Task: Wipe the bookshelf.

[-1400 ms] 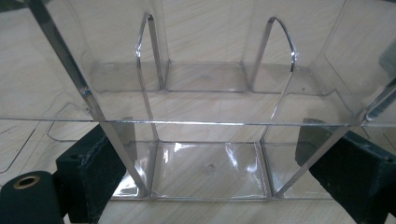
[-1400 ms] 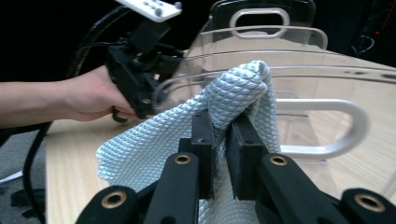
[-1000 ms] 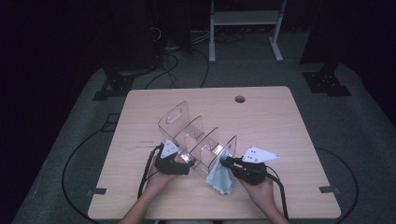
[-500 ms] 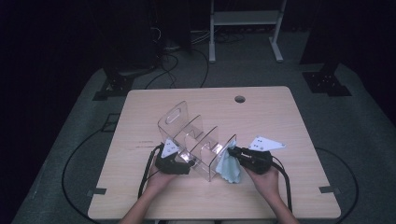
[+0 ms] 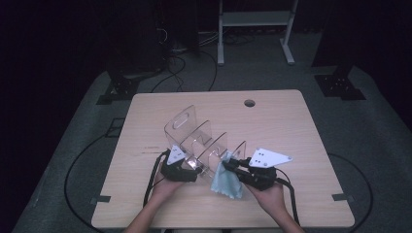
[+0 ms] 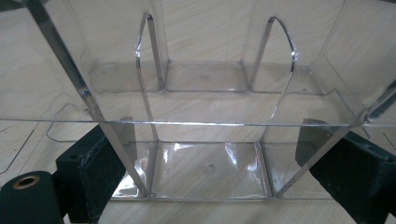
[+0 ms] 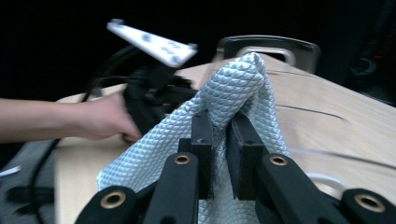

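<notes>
A clear plastic organizer (image 5: 199, 138) with several upright dividers stands at the middle of the wooden table (image 5: 286, 121). My left gripper (image 5: 188, 164) holds its near end. In the left gripper view the two black pads (image 6: 100, 175) press on the outer walls of the organizer (image 6: 205, 116), jaws set wide. My right gripper (image 5: 229, 166) is shut on a light blue quilted cloth (image 5: 227, 184), which hangs down to the table just right of the organizer's near corner. In the right gripper view the cloth (image 7: 233, 84) bunches over the closed jaws (image 7: 223, 119), with the other hand (image 7: 98, 119) beyond.
A round cable hole (image 5: 249, 103) sits near the table's far edge. Black cables (image 5: 77, 160) loop on the grey floor mat around the table. A white metal stand (image 5: 252, 29) is behind the table, and the room beyond is dark.
My right gripper has risen a little with the cloth and shifted slightly toward the organizer. The left gripper and the organizer have stayed where they were.
</notes>
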Available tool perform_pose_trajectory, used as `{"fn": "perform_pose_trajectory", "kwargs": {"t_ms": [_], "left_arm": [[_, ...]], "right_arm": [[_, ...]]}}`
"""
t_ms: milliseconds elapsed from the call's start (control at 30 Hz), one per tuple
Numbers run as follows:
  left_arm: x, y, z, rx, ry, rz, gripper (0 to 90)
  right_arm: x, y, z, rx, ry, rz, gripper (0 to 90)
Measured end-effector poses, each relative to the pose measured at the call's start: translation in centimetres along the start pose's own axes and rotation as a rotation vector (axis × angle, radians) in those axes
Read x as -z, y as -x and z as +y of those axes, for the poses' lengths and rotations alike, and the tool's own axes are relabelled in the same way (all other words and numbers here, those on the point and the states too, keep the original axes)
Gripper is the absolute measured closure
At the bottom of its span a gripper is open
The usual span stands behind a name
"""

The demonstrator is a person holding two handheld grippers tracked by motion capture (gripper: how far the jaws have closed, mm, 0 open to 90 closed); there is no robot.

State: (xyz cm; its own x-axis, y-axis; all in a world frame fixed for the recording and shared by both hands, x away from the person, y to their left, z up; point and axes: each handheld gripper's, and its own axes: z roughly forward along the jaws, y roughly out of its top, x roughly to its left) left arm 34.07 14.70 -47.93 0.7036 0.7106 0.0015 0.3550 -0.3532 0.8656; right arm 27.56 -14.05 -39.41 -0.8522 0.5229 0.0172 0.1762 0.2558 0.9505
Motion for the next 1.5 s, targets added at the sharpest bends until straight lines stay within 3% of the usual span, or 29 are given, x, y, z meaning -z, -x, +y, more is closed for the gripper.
{"fn": "perform_pose_trajectory", "kwargs": {"t_ms": [167, 200, 267, 433, 500, 600, 700, 800, 900, 1033, 1300, 1500], "left_arm": [[0.0, 0.0, 0.0, 0.0, -0.004, 0.001, 8.3], [0.0, 0.1, 0.1, 0.001, -0.004, 0.002, 8.3], [0.0, 0.1, 0.1, 0.002, -0.003, 0.003, 8.3], [-0.1, 0.2, 0.1, 0.004, 0.002, 0.004, 8.3], [-0.1, 0.1, 0.1, -0.002, 0.002, 0.004, 8.3], [-0.1, 0.1, 0.1, -0.001, 0.002, 0.004, 8.3], [-0.1, 0.1, 0.1, 0.0, 0.004, 0.004, 8.3], [-0.1, 0.2, 0.1, -0.002, 0.003, 0.006, 8.3], [-0.1, 0.2, 0.1, 0.002, 0.002, 0.006, 8.3], [-0.1, 0.2, 0.0, 0.004, 0.004, 0.007, 8.3], [-0.1, 0.2, 0.1, 0.009, 0.003, 0.013, 8.3], [-0.2, 0.2, 0.1, 0.009, -0.001, 0.018, 8.2]], "right_arm": [[-0.7, -1.6, 0.3, 0.042, -0.025, 0.053, 81.3], [-0.7, -1.5, 0.4, 0.05, -0.03, 0.051, 81.4], [-0.6, -0.6, 0.5, 0.017, -0.027, 0.054, 81.4], [0.4, 2.7, 0.8, -0.031, -0.018, -0.034, 81.3], [0.8, 4.3, 0.7, -0.04, -0.018, -0.099, 81.4], [1.3, 6.4, 0.2, -0.077, -0.022, -0.158, 81.4], [1.5, 7.9, -0.3, -0.119, -0.027, -0.182, 81.3], [1.5, 8.3, -0.4, -0.123, -0.032, -0.196, 81.3], [1.4, 7.4, -0.3, -0.1, -0.034, -0.18, 81.4], [1.1, 5.2, -0.2, -0.056, -0.032, -0.142, 81.4], [0.3, 1.1, -0.3, 0.005, -0.035, -0.034, 81.3], [0.0, -0.2, -0.5, 0.03, -0.037, -0.017, 81.5]]}}
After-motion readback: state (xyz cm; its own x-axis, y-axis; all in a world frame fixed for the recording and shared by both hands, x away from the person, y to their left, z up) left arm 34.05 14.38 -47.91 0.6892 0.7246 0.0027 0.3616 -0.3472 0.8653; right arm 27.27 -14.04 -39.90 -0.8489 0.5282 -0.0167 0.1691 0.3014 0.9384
